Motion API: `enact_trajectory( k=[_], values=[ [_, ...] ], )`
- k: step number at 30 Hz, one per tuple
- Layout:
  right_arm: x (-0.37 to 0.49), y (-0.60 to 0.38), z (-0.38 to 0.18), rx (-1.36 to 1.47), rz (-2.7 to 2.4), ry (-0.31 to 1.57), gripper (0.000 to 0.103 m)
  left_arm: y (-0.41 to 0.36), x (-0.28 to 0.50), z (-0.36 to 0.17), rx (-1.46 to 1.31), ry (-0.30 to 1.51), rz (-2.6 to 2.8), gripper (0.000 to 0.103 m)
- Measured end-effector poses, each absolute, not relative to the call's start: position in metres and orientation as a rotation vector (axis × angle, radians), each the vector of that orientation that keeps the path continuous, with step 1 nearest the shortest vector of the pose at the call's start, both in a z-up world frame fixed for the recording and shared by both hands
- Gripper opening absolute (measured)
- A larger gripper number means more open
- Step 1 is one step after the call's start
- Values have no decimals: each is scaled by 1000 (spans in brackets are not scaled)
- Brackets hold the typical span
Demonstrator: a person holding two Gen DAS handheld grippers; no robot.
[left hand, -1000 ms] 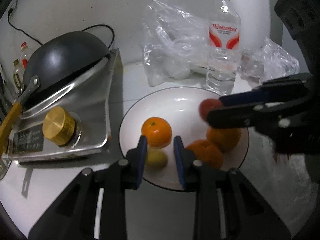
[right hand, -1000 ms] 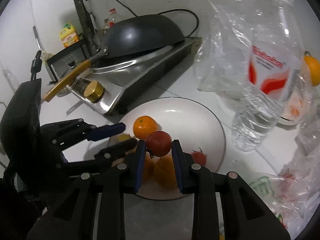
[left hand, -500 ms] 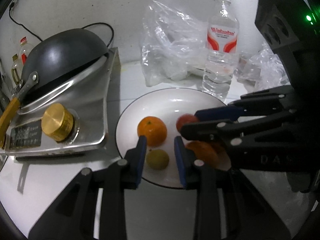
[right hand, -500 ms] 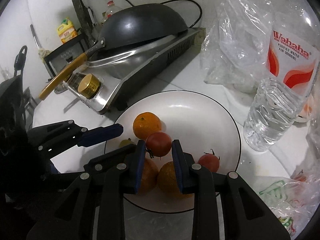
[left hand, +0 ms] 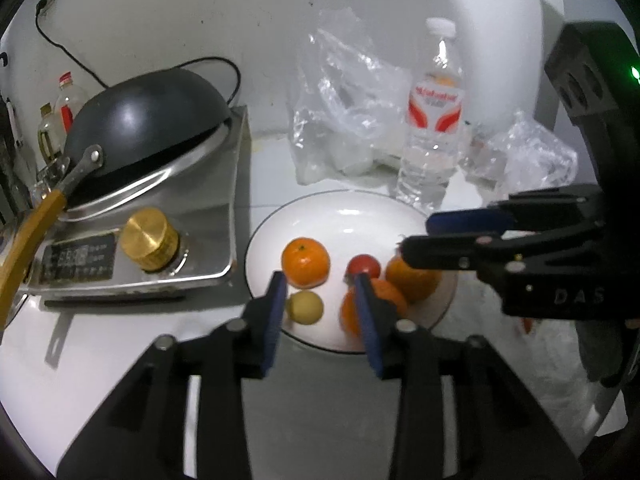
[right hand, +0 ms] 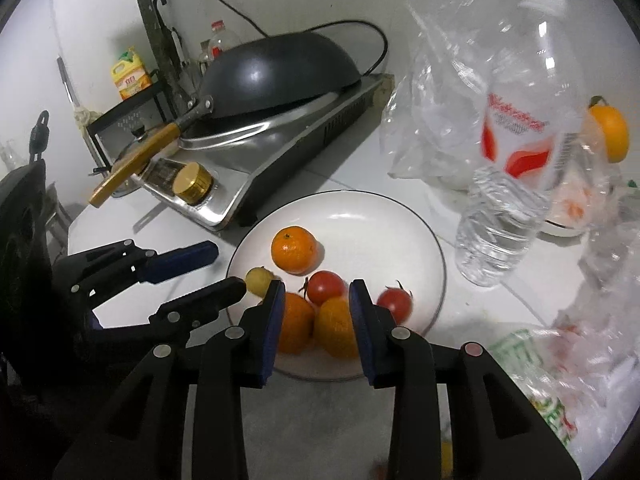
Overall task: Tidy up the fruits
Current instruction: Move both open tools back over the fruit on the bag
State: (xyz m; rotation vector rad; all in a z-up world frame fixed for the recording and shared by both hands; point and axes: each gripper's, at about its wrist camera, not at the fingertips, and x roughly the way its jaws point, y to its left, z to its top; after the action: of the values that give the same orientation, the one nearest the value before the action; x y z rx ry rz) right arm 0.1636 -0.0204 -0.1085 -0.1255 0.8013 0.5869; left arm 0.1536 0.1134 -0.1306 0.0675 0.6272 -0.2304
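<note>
A white plate (right hand: 360, 208) holds several oranges, a small yellow fruit (right hand: 258, 280) and two tomatoes. One tomato (right hand: 326, 286) lies among the oranges just beyond my right gripper (right hand: 316, 292), which is open and empty above the plate's near side. The other tomato (right hand: 394, 300) lies to its right. In the left wrist view the plate (left hand: 344, 216) shows an orange (left hand: 306, 262), the yellow fruit (left hand: 306, 307) and the tomato (left hand: 363, 266). My left gripper (left hand: 320, 292) is open and empty over the plate's near edge.
A steel stove (left hand: 168, 216) with an upturned black wok (left hand: 148, 110) stands left of the plate. A water bottle (right hand: 512, 160) and clear plastic bags (left hand: 344, 108) stand behind it. An orange (right hand: 610, 134) sits at the far right. A printed bag (right hand: 560, 380) lies right.
My right gripper opened and let go of the tomato, which now lies on the plate. The gripper drew back toward the plate's near edge. My left gripper opened wider.
</note>
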Motion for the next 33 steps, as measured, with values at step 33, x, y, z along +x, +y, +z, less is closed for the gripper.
enact_trajectory(
  k=[33],
  values=[
    [65, -146, -112, -172, 346, 772, 35, 20, 81, -109, 75, 674, -389, 58]
  ],
)
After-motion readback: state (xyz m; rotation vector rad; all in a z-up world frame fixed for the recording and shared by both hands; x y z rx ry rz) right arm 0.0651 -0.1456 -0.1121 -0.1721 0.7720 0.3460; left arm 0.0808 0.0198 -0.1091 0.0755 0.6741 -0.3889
